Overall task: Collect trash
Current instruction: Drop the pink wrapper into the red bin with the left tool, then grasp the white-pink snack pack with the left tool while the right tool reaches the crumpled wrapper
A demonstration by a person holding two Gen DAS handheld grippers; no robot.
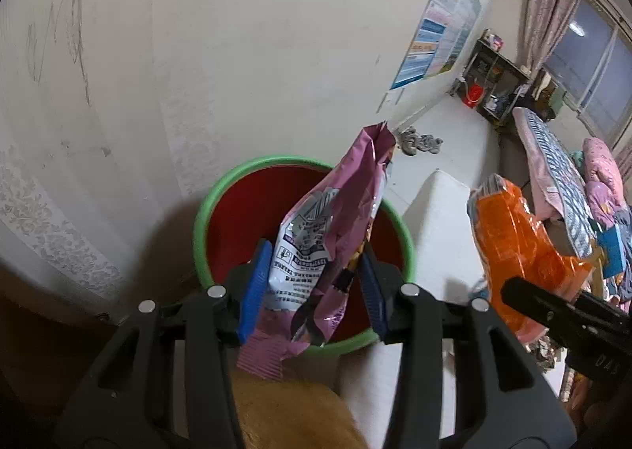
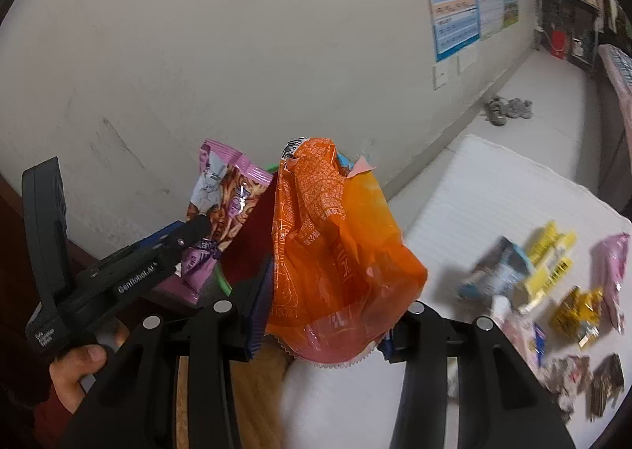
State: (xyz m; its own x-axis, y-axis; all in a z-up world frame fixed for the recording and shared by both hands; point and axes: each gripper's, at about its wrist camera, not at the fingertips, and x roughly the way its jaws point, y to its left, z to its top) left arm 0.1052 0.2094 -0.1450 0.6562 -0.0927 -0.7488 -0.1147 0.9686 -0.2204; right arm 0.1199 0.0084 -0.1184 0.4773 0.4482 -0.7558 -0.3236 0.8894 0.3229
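A red bin with a green rim (image 1: 276, 161) stands against the wall. My left gripper (image 1: 316, 271) is shut on a purple snack wrapper (image 1: 339, 212), which sticks up over the bin's mouth. To its right, one black finger (image 1: 545, 303) of my right gripper shows against an orange wrapper (image 1: 513, 243). In the right wrist view my right gripper (image 2: 328, 314) is shut on that orange wrapper (image 2: 335, 235), which hides its right pad. Left of it, the left gripper (image 2: 193, 230) pinches the purple wrapper (image 2: 225, 204) in front of the bin's red wall (image 2: 252, 235). A hand (image 2: 79, 366) holds its handle.
A white mat (image 2: 493, 192) lies right of the bin, with several loose wrappers (image 2: 553, 271) scattered on it. A pair of shoes (image 2: 509, 109) sits by the wall beyond. A bed with bedding (image 1: 553, 172) and a dark shelf (image 1: 497, 81) stand at the far right.
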